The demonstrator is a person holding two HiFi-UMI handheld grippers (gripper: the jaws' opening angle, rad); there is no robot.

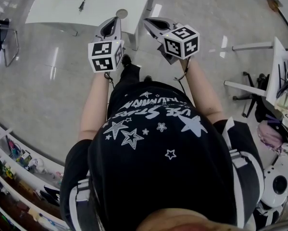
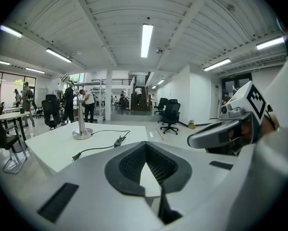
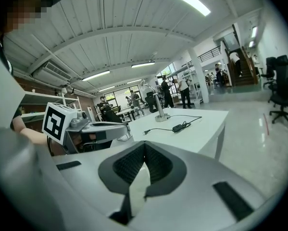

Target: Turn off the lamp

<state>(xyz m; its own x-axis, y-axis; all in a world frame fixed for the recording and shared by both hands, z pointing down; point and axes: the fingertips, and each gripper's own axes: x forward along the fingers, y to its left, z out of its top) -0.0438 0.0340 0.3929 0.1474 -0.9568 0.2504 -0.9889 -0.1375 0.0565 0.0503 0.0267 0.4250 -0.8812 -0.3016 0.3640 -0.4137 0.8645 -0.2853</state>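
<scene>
A white table (image 1: 52, 6) stands ahead of me. On it a metal lamp rises from a round base (image 2: 81, 134) (image 3: 162, 119). Its black cord carries an inline switch (image 2: 118, 141) (image 3: 178, 127) and ends in a plug (image 2: 77, 156) (image 1: 80, 6) lying loose on the tabletop. My left gripper (image 1: 116, 19) (image 2: 145, 146) is held in the air short of the table's near edge, shut and empty. My right gripper (image 1: 147, 20) (image 3: 144, 146) hovers beside it at about the same height, also shut with nothing in it. Both point toward the table.
Glossy floor lies between me and the table. Black office chairs (image 2: 171, 115) (image 3: 281, 88) stand beyond it, and people (image 2: 88, 105) stand at the back. A cluttered desk (image 1: 278, 66) is at my right, shelves (image 1: 14, 162) at my rear left, a chair (image 1: 4, 40) at far left.
</scene>
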